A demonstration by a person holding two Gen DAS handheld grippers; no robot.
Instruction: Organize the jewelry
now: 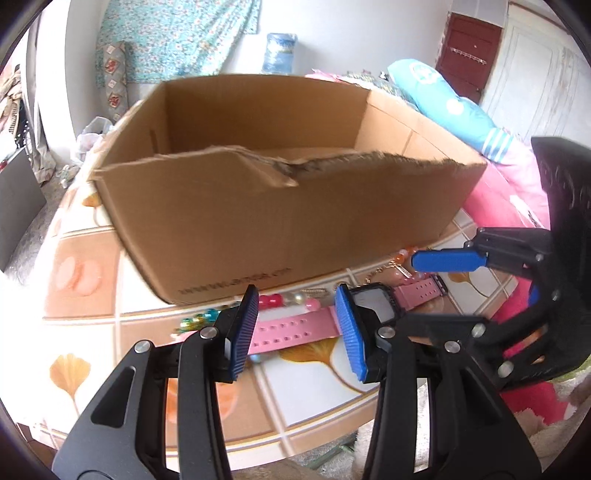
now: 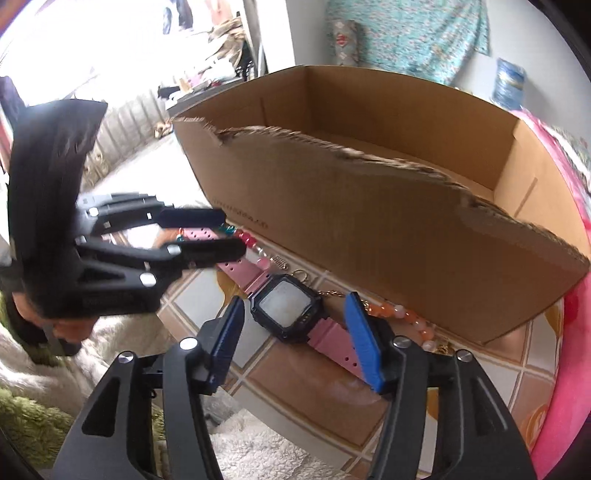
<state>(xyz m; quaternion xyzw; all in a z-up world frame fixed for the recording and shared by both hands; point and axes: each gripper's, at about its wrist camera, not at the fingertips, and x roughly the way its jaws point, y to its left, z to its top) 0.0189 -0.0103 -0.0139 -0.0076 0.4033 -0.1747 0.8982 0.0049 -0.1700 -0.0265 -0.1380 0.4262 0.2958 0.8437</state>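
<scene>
Pink-strapped watch (image 2: 286, 310) with black square case, flat and face up on tabletop (image 2: 295, 380); bead strings (image 2: 406, 317) alongside, against box (image 2: 369, 229) front.

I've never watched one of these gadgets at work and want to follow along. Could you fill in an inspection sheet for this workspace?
Surface: tiled tabletop, leaf pattern.
Job's things: pink-strapped watch, bead strings along the open cardboard box; box floor looks bare.
Clutter: nothing seen.
Grippers: left gripper open over the strap; right gripper open, astride the watch, not pressing.
Cables: nothing seen.
Surroundings: floral cloth, pink bedding, fluffy rug.
</scene>
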